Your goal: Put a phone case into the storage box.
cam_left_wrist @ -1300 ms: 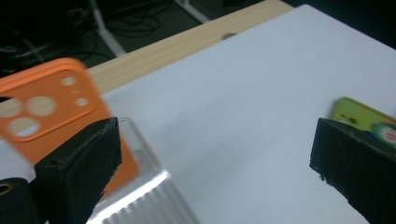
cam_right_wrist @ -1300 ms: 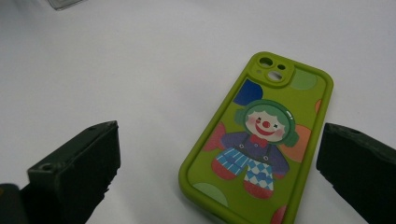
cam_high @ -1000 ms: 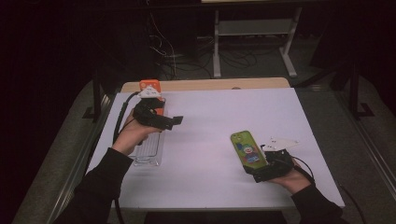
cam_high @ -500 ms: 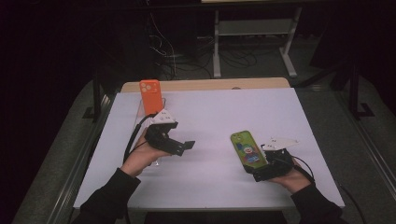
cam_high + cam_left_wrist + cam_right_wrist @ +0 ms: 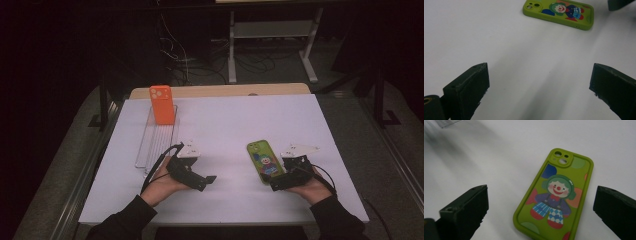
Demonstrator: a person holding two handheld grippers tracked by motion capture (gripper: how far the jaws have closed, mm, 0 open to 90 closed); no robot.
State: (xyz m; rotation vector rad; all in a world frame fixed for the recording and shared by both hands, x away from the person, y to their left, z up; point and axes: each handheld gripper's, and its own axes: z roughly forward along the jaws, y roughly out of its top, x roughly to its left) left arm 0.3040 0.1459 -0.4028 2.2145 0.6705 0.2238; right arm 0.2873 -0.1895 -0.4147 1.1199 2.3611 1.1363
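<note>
Gripping the green case [image 5: 555,195], lying flat near the bench's [image 5: 225,120] right front corner, calls for the right gripper [image 5: 280,184], jaws spread and empty, to straddle its long sides squarely; the left gripper [image 5: 207,181] hovers spread alongside.

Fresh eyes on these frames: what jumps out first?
The lime-green clown-print phone case lying flat on the white table, just ahead of the open right gripper. Next, the bright orange phone case standing in the clear plastic rack at far left.
</note>
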